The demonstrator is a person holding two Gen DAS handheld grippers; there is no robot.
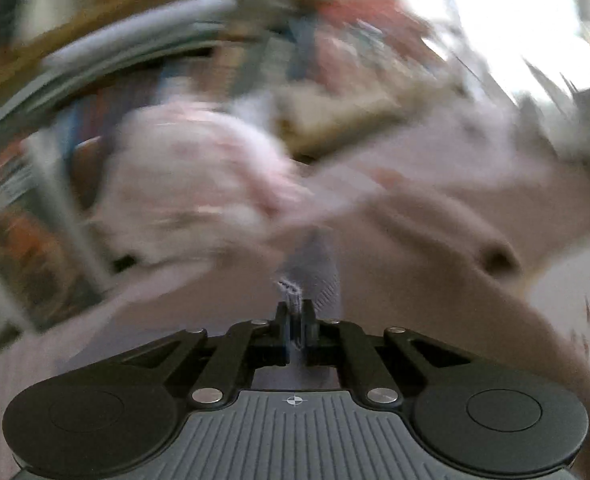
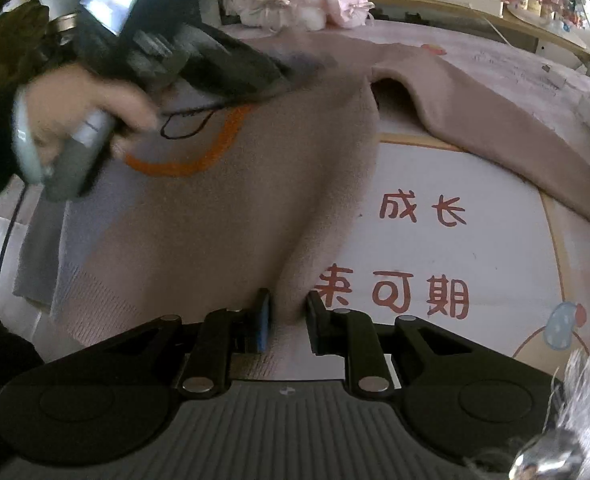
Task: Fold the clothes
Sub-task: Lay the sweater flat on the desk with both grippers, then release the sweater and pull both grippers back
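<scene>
Sweater [image 2: 223, 208], tan knit with an orange curve and grey ribbed hem, lies across the frame's centre on a printed mat [image 2: 455, 240]; left gripper [image 1: 295, 320] clenched on its hem; right gripper [image 2: 287, 312] parted around a raised fold.

The left wrist view is heavily smeared by motion blur; only the left gripper [image 1: 295, 316] is sharp, and the window [image 1: 507, 12] is blown out white. The right wrist view is clear in soft daylight, its edges curved, with the person's hand [image 2: 83, 112] blurred.

Wrist views, close over sweater [image 2: 223, 216] (shared)
</scene>
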